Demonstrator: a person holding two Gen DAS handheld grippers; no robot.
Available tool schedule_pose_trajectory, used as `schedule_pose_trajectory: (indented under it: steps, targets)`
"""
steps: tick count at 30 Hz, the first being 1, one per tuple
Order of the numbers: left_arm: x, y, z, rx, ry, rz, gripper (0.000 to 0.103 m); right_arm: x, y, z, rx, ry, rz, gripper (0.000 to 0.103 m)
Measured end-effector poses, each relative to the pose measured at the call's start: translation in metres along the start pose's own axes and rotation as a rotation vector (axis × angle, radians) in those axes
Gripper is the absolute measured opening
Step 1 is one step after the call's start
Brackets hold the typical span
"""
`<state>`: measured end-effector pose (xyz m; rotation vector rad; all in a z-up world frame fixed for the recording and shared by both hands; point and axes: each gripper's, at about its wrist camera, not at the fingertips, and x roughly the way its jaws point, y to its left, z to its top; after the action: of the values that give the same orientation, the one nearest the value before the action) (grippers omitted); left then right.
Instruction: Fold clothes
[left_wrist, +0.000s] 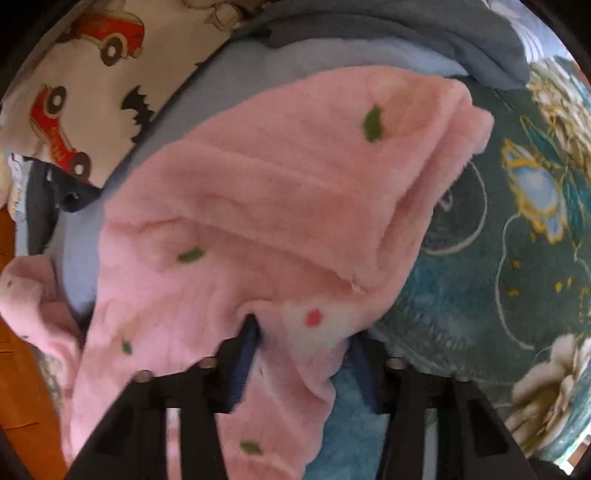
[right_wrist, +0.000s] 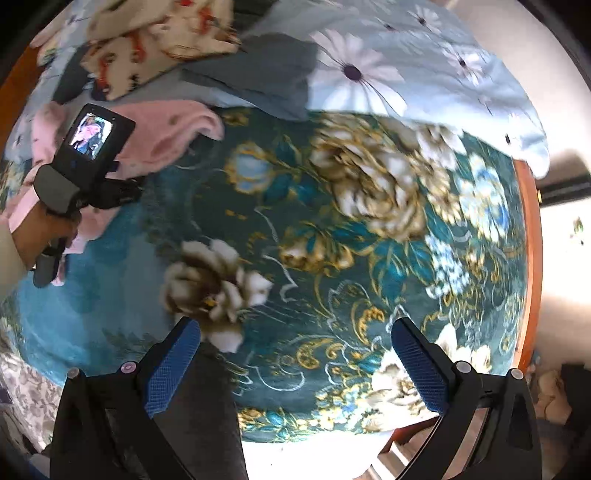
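A pink fleece garment (left_wrist: 280, 206) with green and red spots lies bunched on the teal flowered blanket (left_wrist: 480, 258). My left gripper (left_wrist: 303, 332) points down onto the garment. Its blue pads pinch a fold of the garment's lower edge. From the right wrist view, the left gripper (right_wrist: 118, 194) is held by a hand (right_wrist: 40, 229) at the far left, over the pink garment (right_wrist: 162, 133). My right gripper (right_wrist: 295, 365) hangs open above the teal blanket (right_wrist: 207, 192), nothing between its blue pads (right_wrist: 173, 365).
A cream cloth with red cars (left_wrist: 85, 85) and a grey-blue garment (left_wrist: 424, 29) lie beyond the pink one, on a light blue sheet (left_wrist: 236, 70). A daisy-print quilt (right_wrist: 406, 66) lies at the back. The wooden bed edge (right_wrist: 532, 258) runs on the right. Dark grey fabric (right_wrist: 210, 417) sits below the right gripper.
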<state>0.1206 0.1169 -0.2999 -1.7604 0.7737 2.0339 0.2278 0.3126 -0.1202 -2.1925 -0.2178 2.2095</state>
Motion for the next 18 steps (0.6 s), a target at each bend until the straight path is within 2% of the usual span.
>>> schedule_pose_trajectory:
  steps: [1, 2, 4, 6, 10, 11, 15, 18]
  targets:
    - [-0.002, 0.005, 0.0, -0.016, 0.0, -0.009, 0.018, 0.003, -0.004, -0.001, 0.012, 0.007, 0.0, 0.103]
    - [-0.004, 0.011, -0.002, -0.035, 0.002, -0.014, 0.012, 0.004, -0.006, -0.001, 0.019, 0.01, 0.001, 0.103]
    - [-0.011, 0.025, -0.004, -0.08, -0.006, -0.036, 0.009, 0.004, -0.004, -0.003, 0.023, 0.013, 0.007, 0.103]
    - [-0.035, 0.047, -0.013, -0.152, -0.064, -0.073, 0.008, 0.001, 0.003, -0.004, 0.014, 0.006, 0.012, 0.103]
    - [-0.097, 0.115, -0.05, -0.384, -0.201, -0.187, 0.008, -0.012, 0.028, 0.0, -0.021, -0.031, 0.023, 0.103]
    - [-0.112, 0.135, -0.064, -0.445, -0.234, -0.2, 0.008, -0.016, 0.035, 0.002, -0.029, -0.042, 0.027, 0.103]
    - [-0.157, 0.232, -0.156, -0.756, -0.348, -0.186, 0.008, -0.031, 0.072, 0.013, -0.07, -0.086, 0.055, 0.103]
    - [-0.175, 0.3, -0.232, -0.944, -0.369, -0.103, 0.008, -0.038, 0.108, 0.02, -0.106, -0.111, 0.09, 0.103]
